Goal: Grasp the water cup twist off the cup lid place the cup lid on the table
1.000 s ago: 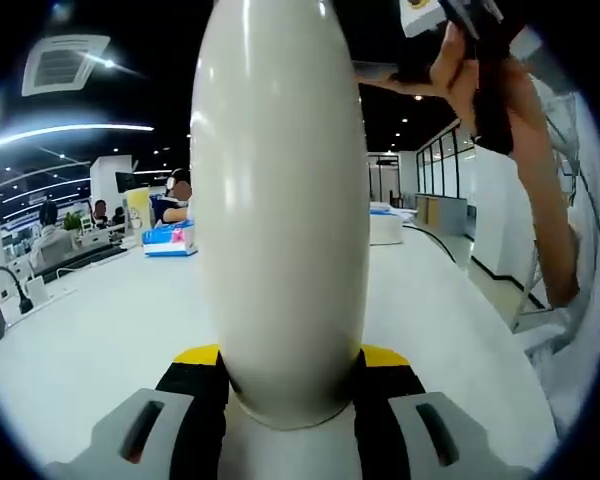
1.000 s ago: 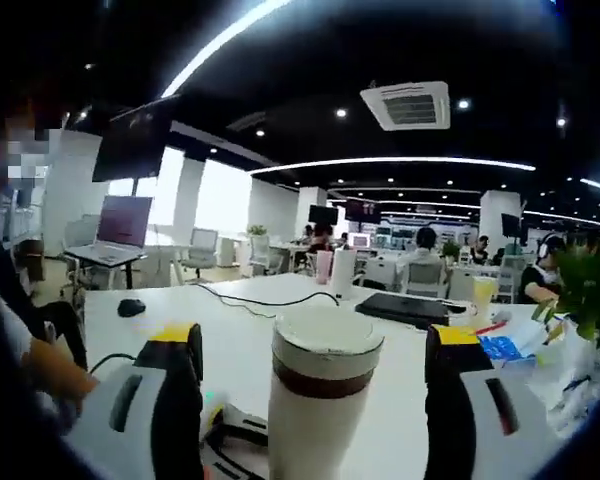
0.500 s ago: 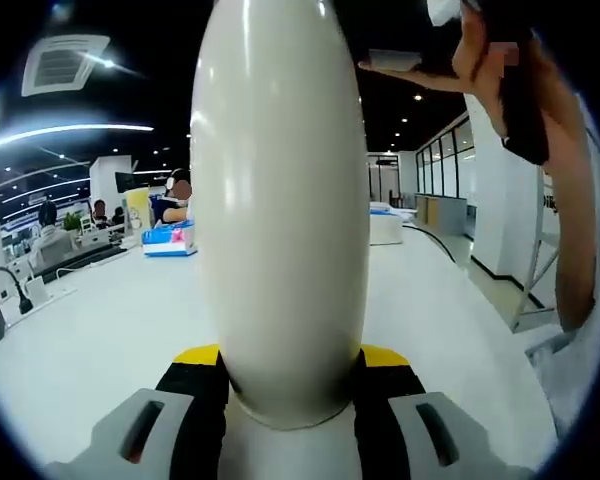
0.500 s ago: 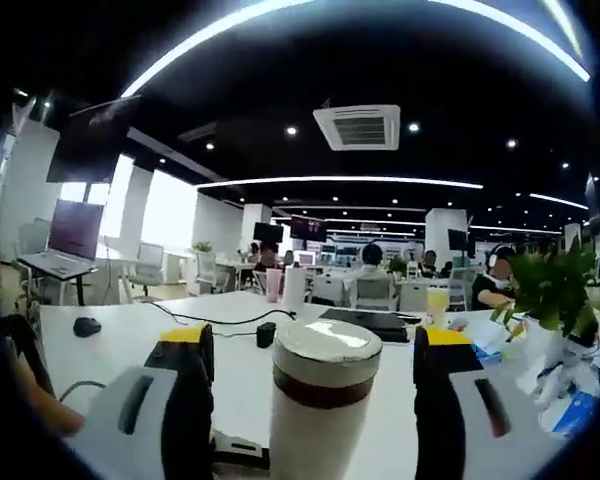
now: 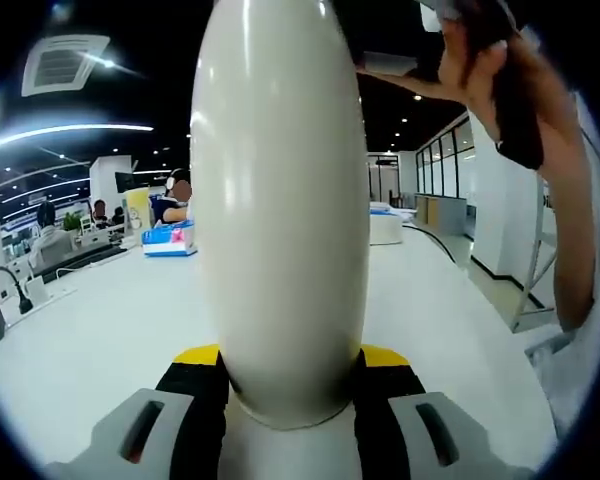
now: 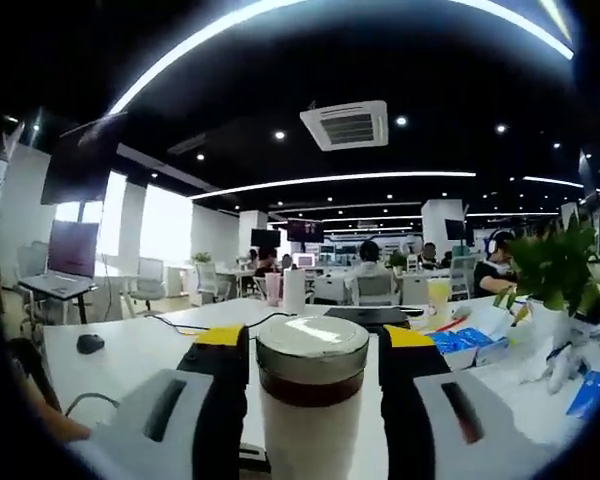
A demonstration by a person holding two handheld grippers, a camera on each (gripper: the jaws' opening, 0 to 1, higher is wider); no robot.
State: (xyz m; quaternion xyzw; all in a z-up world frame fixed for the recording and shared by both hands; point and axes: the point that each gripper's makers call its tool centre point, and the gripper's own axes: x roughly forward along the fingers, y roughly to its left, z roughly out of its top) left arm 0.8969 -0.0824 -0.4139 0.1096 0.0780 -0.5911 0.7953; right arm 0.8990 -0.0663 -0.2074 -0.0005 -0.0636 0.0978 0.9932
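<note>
**Q:** What holds the water cup point(image 5: 278, 210), and which way does its long axis run?

**A:** The left gripper point(image 5: 280, 385) has its 2 jaws shut against the cup's lower body. In the left gripper view the pale body rises upright from between the yellow-tipped jaws, so the long axis stands across the line on which they close.

**Q:** Where does the cup lid point(image 6: 312, 345) lie from the other tool?

**A:** In the right gripper view the lid sits directly between the 2 jaws of the right gripper point(image 6: 312, 345), at the height of their yellow tips. The jaws stand narrow, just beside the lid on each side; whether the pads already touch it cannot be told.

**Q:** Which relation governs the coming move?

**A:** Probably the alignment of lid and jaws. The right gripper is the nearer tool to the lid, while the left 1 braces the body below. A twist would turn about the upright axis, so the grip must stay centred on the lid.

**Q:** And the set-down place?

**A:** The white table point(image 6: 160, 335) extends far and to the left behind the cup, with a cable point(image 6: 195, 322) and a mouse point(image 6: 91, 342) on it.
</note>
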